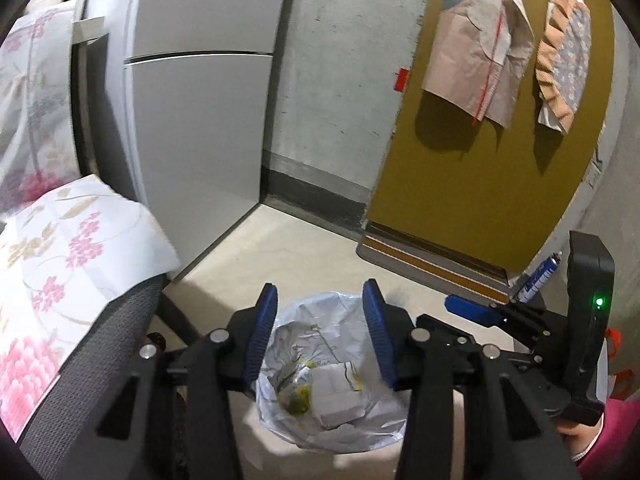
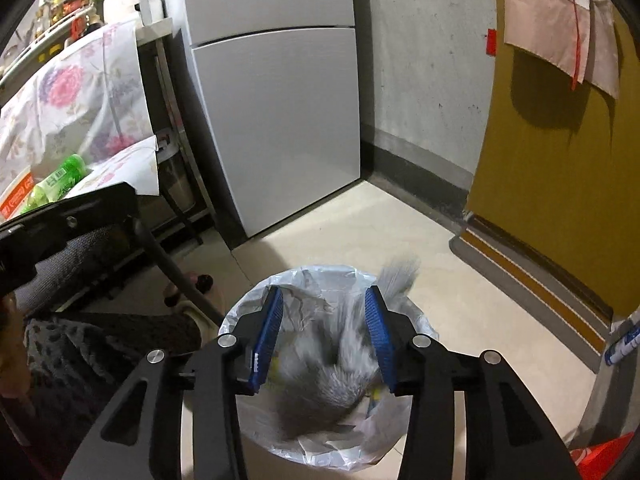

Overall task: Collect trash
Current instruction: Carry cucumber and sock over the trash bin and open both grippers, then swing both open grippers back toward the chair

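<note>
Here the left gripper and right gripper hung released over the lined bin, grey trash blurred inside it; clearing the liner rim before withdrawing seemed advisable.

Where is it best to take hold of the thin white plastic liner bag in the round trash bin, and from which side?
Grip the white plastic liner bag at its loose, crinkled rim folded over the bin's edge, probably coming from above. That film stands free of the wall and looks thin enough to pinch. The right gripper hangs open over it, a blurred grey piece between its fingers.
</note>
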Demonstrator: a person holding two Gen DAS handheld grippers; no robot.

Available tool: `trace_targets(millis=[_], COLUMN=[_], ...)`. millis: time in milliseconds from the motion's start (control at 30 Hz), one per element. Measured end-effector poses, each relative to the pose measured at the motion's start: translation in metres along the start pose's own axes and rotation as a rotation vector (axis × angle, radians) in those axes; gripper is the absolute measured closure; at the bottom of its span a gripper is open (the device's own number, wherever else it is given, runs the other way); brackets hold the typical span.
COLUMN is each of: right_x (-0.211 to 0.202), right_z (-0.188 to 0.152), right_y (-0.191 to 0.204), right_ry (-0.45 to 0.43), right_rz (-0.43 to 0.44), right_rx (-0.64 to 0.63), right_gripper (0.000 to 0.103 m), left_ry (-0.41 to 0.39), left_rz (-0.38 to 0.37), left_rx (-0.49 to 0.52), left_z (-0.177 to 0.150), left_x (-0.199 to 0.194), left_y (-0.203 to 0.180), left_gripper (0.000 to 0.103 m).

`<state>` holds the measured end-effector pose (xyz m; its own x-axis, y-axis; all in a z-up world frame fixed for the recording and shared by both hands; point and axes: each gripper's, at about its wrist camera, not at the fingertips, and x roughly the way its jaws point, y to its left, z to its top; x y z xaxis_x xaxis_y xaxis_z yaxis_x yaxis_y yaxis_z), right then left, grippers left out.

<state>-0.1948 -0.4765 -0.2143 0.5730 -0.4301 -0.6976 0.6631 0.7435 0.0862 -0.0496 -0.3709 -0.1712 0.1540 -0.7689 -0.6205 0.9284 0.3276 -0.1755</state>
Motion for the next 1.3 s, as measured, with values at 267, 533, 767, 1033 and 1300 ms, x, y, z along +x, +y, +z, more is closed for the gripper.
trace_targets(millis=[267,533,767,1033,1300], right_x=[-0.035,-0.080,-0.078,-0.073,-0.079], right_z=[0.027,0.067,0.083,0.075,0.077], right_y=[0.007,0.058,0.135,0.222,0.285], right_ry=[-0.129,-0.271,-0.256,-0.199,-0.228], right_rz=[-0.003,0.128,0.288,0.431,0.519], right_rx=[0.003,-0.057,-0.167,-0.303,-0.411], right_gripper=[0.058,0.058,0.054,0.049,0.027], left_ry=[-0.071,-0.144,-0.161,-0.160,-0.134], left_rz=[0.062,0.167,0.341,0.513,0.755], left_rx=[-0.057,-0.107,-0.189,-0.332,-0.461], left_z=[0.007,0.008,-0.015,-0.065,-0.093], left_x=[-0.035,-0.091,-0.151,-0.211,-0.271], left_y=[0.025,0.058,0.109,0.161,0.207], left_gripper=[0.060,0.060,0.049,0.030,0.020])
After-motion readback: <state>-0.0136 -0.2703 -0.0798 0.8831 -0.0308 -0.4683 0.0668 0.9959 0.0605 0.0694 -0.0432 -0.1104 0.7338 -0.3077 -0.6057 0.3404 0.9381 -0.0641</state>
